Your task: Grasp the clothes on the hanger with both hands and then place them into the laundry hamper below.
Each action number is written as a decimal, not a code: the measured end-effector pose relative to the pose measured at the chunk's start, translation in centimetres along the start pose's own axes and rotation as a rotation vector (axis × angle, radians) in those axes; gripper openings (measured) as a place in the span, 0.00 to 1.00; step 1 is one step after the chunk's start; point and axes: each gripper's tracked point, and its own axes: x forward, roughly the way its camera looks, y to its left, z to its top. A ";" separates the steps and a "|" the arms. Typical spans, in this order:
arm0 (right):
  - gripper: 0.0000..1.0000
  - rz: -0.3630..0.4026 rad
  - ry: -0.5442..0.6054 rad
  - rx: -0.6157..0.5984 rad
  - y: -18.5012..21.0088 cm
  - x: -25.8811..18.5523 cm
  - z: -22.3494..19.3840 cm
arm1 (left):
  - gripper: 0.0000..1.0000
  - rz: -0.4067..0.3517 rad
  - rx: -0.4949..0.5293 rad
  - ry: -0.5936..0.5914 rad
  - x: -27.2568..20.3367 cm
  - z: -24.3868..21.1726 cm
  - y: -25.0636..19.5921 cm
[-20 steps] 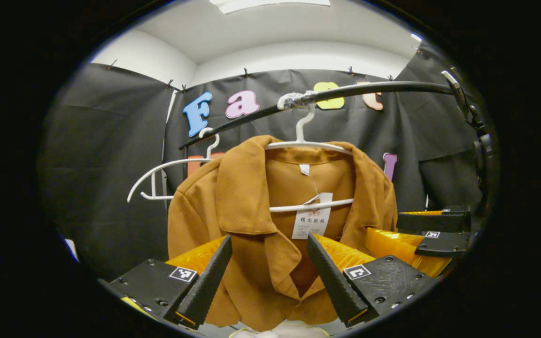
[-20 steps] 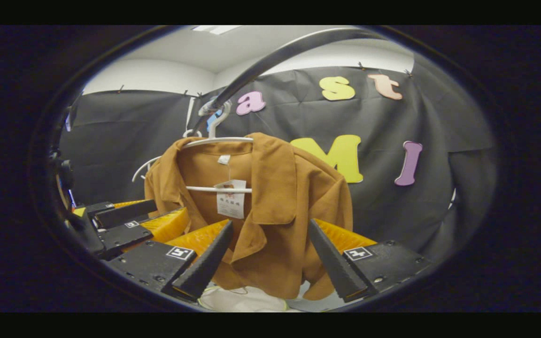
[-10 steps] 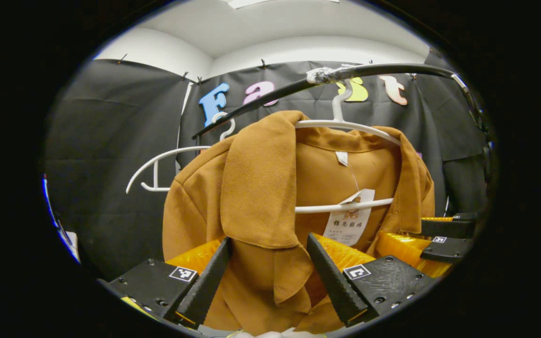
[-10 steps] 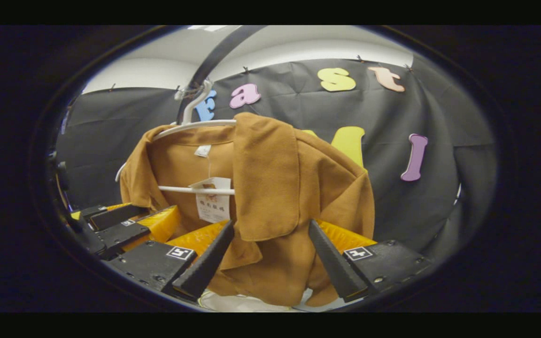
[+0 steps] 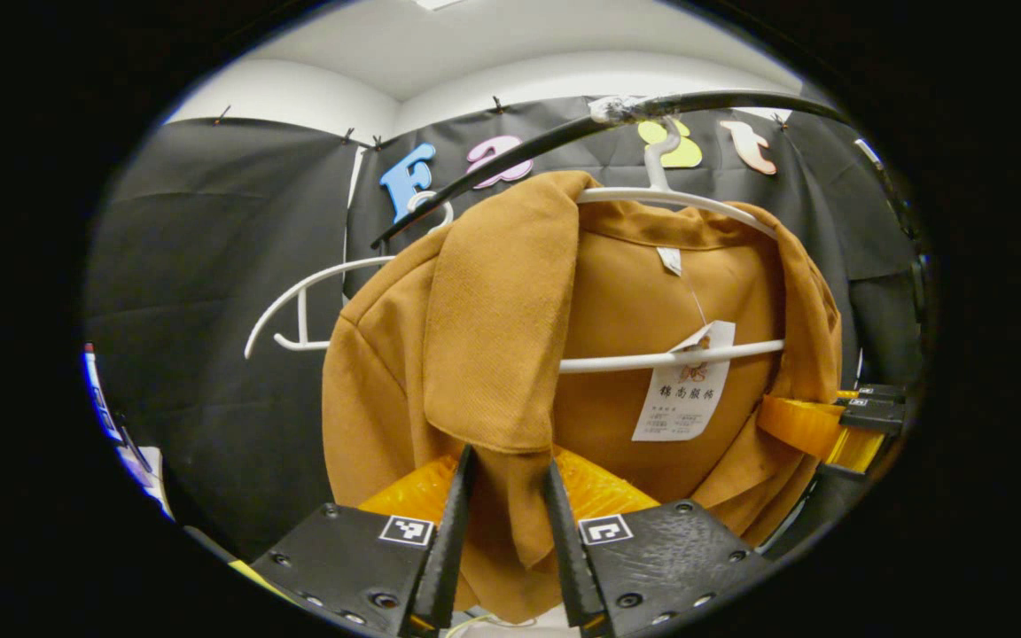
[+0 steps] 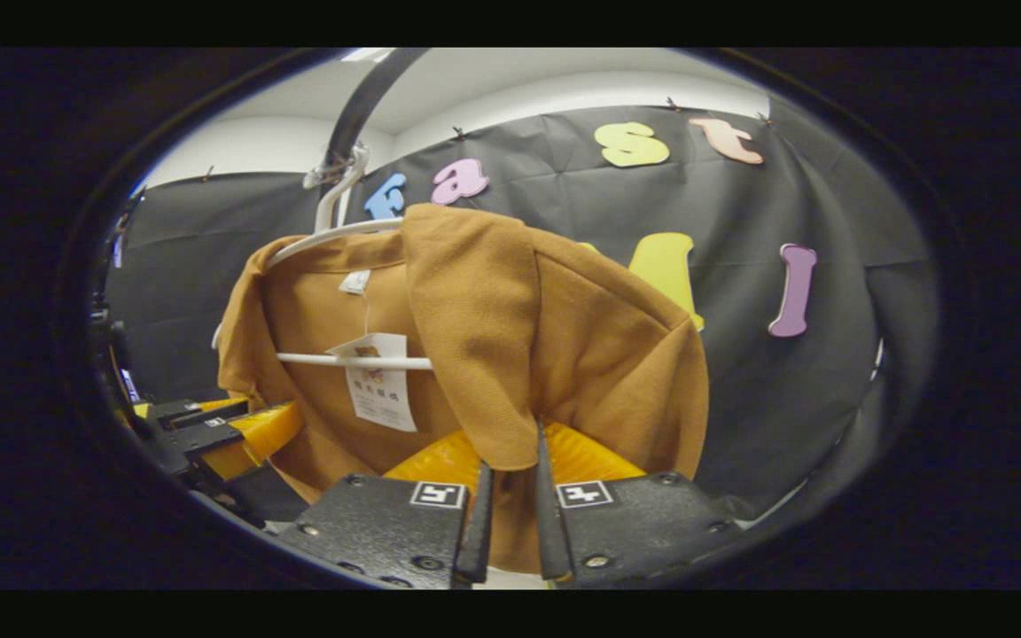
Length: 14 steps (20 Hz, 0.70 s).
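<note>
Left gripper point(image 5: 503, 496): jaws nearly together, pinching the front edge of the jacket point(image 5: 493, 319) just under one lapel. Right gripper point(image 6: 510, 496): jaws narrowed to a slit, pinching the opposite front edge under the other lapel.

One jacket, brown, hanging on a white hanger point(image 5: 679, 199) hooked over the dark rail point(image 5: 723, 99). One paper tag point(image 5: 686, 383) dangles inside the collar. A second, bare hanger point(image 5: 307, 297) hangs on the rail beside it. Hangers counted: two. Grippers: two.
</note>
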 end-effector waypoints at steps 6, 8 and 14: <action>0.08 0.125 0.041 0.076 -0.5 0.0 0.0 | 0.12 -0.025 0.020 0.035 0.2 -0.9 0.0; 0.07 0.183 0.054 0.100 -0.3 0.0 0.2 | 0.06 -0.054 -0.010 0.039 0.2 -0.8 -0.4; 0.04 0.299 0.090 0.195 0.0 -0.5 0.1 | 0.00 -0.082 -0.054 0.052 0.0 -0.6 0.2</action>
